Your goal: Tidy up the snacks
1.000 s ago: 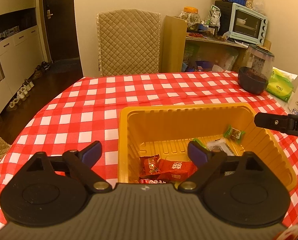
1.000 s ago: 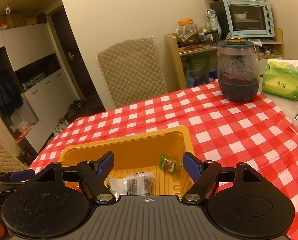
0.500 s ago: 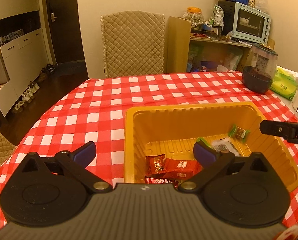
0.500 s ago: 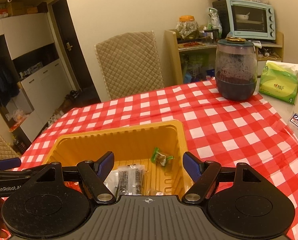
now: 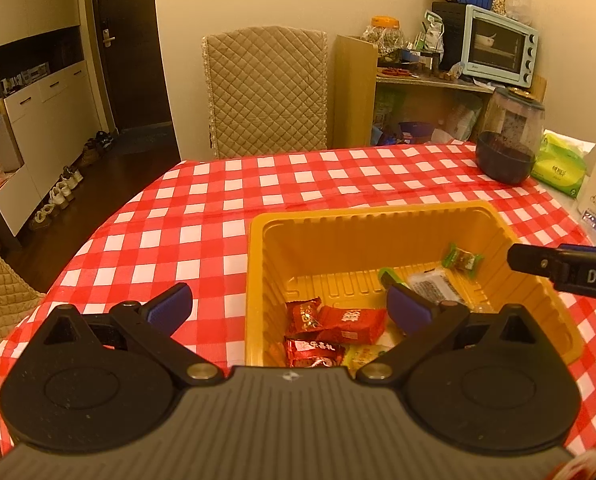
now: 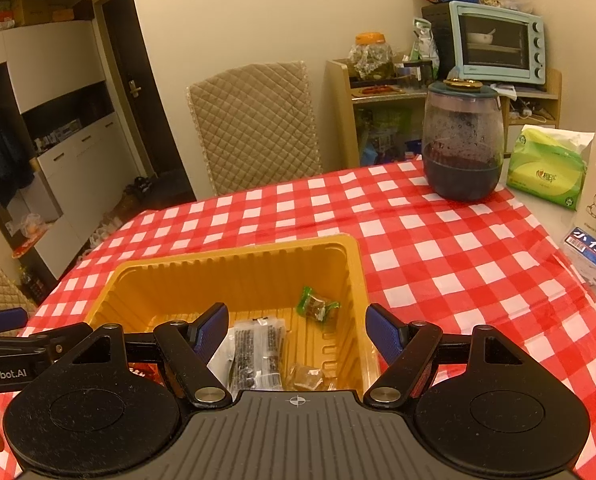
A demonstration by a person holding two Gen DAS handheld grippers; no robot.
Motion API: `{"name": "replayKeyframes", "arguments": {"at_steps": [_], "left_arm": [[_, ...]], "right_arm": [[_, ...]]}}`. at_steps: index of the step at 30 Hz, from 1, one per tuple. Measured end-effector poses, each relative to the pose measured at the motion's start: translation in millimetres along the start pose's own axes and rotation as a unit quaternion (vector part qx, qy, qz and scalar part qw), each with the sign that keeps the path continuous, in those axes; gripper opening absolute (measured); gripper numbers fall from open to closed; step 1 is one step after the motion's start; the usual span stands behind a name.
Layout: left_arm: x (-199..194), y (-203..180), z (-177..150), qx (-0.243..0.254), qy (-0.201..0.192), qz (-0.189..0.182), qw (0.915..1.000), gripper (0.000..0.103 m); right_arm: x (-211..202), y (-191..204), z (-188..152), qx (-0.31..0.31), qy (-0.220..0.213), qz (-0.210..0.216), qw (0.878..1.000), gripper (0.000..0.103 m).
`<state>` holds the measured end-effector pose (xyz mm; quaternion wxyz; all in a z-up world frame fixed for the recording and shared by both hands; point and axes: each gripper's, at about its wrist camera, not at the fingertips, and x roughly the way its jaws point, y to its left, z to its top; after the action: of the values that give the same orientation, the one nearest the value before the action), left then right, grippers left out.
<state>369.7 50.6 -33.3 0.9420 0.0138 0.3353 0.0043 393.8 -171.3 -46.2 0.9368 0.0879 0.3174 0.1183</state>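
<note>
Now hovering over the yellow tray (image 5: 535, 280) on the checked tablecloth (image 5: 258, 208), both claws spread and empty.

Inside tray: red snack packets (image 5: 337, 322) near front-left corner, clear-wrapped dark bar (image 6: 258, 356) mid-floor, green-wrapped candy (image 6: 317, 307) toward far right wall. Left gripper (image 5: 290, 312) wide apart above the red packets; right gripper (image 6: 296, 332) parted above the bar. Probably light, crinkly, slippery film; best pinched across the flat middle, gently.

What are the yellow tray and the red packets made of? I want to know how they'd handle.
Tray: likely thin moulded plastic, matte, with ribbed walls and a rolled rim. Red packets: glossy foil or plastic film, judging by their crinkles and highlights.
</note>
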Motion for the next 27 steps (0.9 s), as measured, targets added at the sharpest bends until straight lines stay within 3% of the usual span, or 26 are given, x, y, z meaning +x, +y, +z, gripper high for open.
{"name": "replayKeyframes", "arguments": {"at_steps": [16,27], "left_arm": [[-63.6,-17.3,-16.8,-0.006,-0.003,-0.015,0.9999,0.103],[-133.5,-32.8,-67.0,-0.04,-0.01,-0.002,0.9991,0.103]], "right_arm": [[-59.7,-0.2,-26.8,0.004,-0.003,-0.006,1.0,0.075],[-129.8,1.4,-64.0,0.004,-0.005,-0.003,1.0,0.075]]}}
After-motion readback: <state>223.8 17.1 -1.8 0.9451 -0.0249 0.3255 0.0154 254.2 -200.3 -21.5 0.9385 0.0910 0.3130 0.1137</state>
